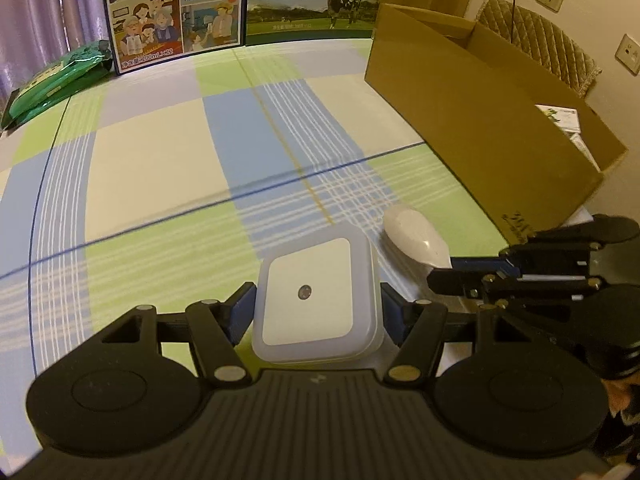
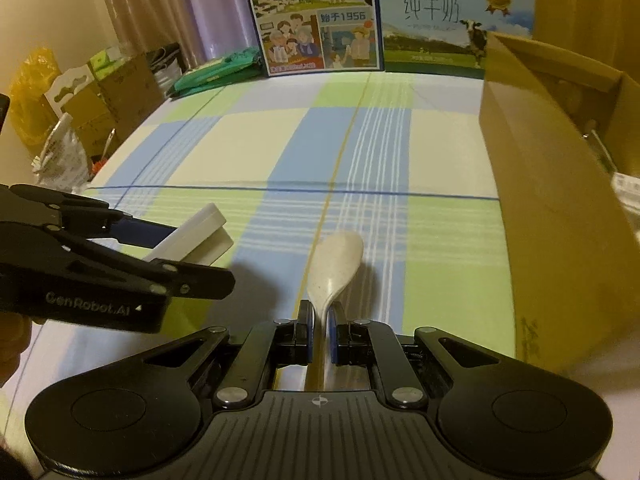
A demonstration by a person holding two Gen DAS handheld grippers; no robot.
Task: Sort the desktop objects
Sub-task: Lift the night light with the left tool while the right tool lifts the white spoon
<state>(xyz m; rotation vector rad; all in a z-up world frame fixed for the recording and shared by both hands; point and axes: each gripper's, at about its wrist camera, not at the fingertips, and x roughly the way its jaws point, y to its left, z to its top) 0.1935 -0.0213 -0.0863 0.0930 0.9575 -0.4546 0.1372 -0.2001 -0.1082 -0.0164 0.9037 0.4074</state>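
My left gripper (image 1: 316, 312) is shut on a white square night light (image 1: 316, 300) with a small round sensor in its face, held just above the checked tablecloth. In the right wrist view the same night light (image 2: 192, 236) shows edge-on at the left, in the left gripper (image 2: 160, 248). My right gripper (image 2: 319, 334) is shut on the handle of a speckled white spoon (image 2: 336, 264), bowl pointing forward over the cloth. From the left wrist view the spoon (image 1: 414, 238) and the right gripper (image 1: 460, 276) sit just to the right of the night light.
An open brown cardboard box (image 1: 480, 120) stands along the right side, also seen as the box (image 2: 552, 208) with paper items inside. Two milk cartons (image 1: 176, 12) stand at the back. A green packet (image 1: 52, 80) lies back left. Bags and boxes (image 2: 80, 120) crowd beyond the table's left edge.
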